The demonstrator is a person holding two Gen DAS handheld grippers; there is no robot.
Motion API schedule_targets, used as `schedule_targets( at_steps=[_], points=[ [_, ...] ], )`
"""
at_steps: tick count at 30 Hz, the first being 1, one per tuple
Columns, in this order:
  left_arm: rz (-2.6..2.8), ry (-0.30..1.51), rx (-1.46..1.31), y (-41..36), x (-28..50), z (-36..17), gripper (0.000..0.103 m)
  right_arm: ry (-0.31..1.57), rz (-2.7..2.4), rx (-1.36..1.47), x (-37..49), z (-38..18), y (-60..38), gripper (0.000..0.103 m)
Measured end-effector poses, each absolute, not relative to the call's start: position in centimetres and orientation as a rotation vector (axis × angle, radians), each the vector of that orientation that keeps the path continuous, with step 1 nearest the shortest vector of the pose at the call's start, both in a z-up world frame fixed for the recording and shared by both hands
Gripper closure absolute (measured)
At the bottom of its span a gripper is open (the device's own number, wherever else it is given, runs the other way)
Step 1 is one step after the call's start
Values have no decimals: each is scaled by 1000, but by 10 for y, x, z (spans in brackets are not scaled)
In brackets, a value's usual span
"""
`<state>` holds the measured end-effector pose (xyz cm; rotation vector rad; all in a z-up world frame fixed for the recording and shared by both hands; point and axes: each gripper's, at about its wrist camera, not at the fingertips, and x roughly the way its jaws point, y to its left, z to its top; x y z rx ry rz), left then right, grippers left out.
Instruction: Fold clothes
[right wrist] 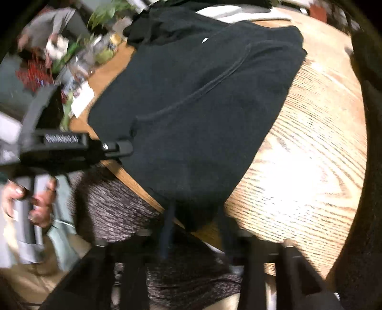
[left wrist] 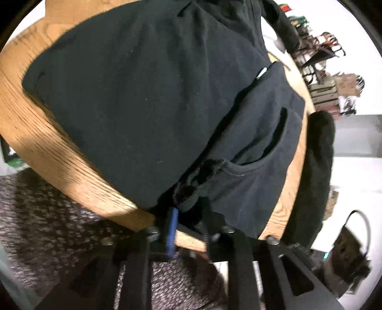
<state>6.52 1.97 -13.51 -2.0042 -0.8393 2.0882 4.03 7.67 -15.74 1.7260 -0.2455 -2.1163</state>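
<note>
A dark navy garment (left wrist: pixel 148 95) with a pocket slit and a small white zipper pull lies spread on a round wooden table (left wrist: pixel 47 147). My left gripper (left wrist: pixel 188 209) is shut on the garment's bunched hem at the table's near edge. In the right wrist view the same garment (right wrist: pixel 195 114) covers the table (right wrist: pixel 310 155). My right gripper (right wrist: pixel 193 221) is shut on its near corner, which hangs over the table edge. The left gripper (right wrist: pixel 119 146) also shows there, held by a hand, pinching the garment's left edge.
Another dark garment (left wrist: pixel 312 171) hangs over the table's right edge. More dark clothing (right wrist: pixel 172 21) is piled at the far side. Clutter and a plant (right wrist: pixel 71 57) sit beyond the table. A speckled grey fabric (right wrist: pixel 114 205) lies below the table edge.
</note>
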Motion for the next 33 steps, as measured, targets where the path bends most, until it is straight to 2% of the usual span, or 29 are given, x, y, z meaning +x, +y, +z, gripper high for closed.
schedule_targets(
  at_steps=[1,5,10,16,19,24,26,28,30,33],
  points=[
    [2124,-802,-1996,17,64,-127,65,-272,-2121,1714,35,-153,80,61],
    [2276,-670,-1952,4,57,-96,55,-348,-2245,1657,10,-134,114,53],
    [2352,-446,-1917,9,11,-77,54,-521,-2332,1637,-31,-132,160,51],
    [2201,-164,-1756,99,-104,-82,54,-830,-2320,1629,-74,-150,191,51],
    [2220,-96,-1719,129,-147,-89,54,-896,-2294,1608,-73,-157,185,51],
    [2175,-190,-1723,148,-197,-105,54,-909,-2296,1681,-56,-171,197,47],
    [2177,-167,-1724,155,-201,-113,59,-942,-2287,1717,-49,-178,207,47],
    [2204,-144,-1698,163,-201,-114,94,-985,-2277,1726,-46,-184,212,47],
    [2240,-122,-1665,171,-203,-113,99,-1022,-2268,1720,-45,-187,215,47],
    [2279,-168,-1590,162,-204,-101,100,-1029,-2253,1712,-44,-189,215,47]
  ],
)
